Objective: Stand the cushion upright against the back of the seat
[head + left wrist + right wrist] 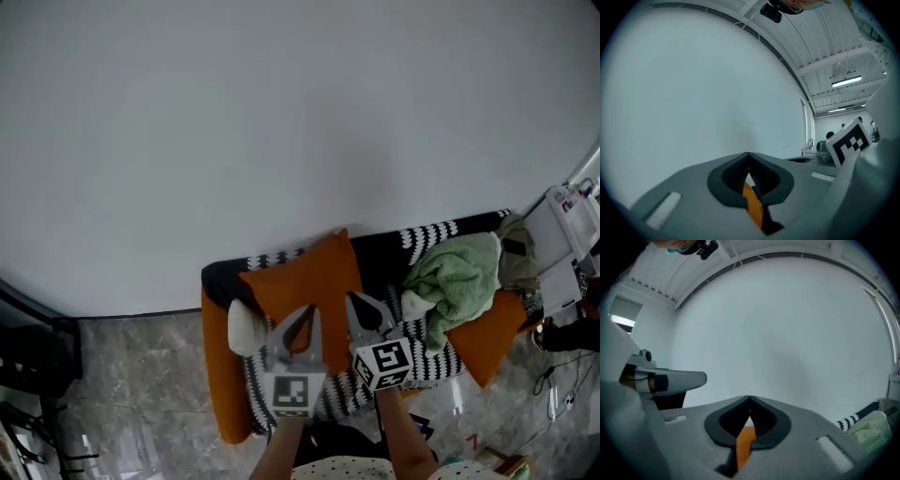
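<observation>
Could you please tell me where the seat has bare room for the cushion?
Bare: the dark stretch along the backrest, between the cushion and the green blanket. Crowded: the right end, under the green blanket and a second orange cushion.

Staged sitting corner inside a big industrial hall, not a real home. In front of me: a small sofa (217, 394) with a black-and-white patterned cover and an orange cushion (314, 277), backed onto a bare white partition wall (281, 131). Grey marble-look floor (141, 375). My left gripper view looks past the partition: high ribbed ceiling (834, 42) on beams, strip lights (846, 81), small figures (860, 121) far off. Cables (562, 380) and white equipment (572, 225) sit at the sofa's right end.
</observation>
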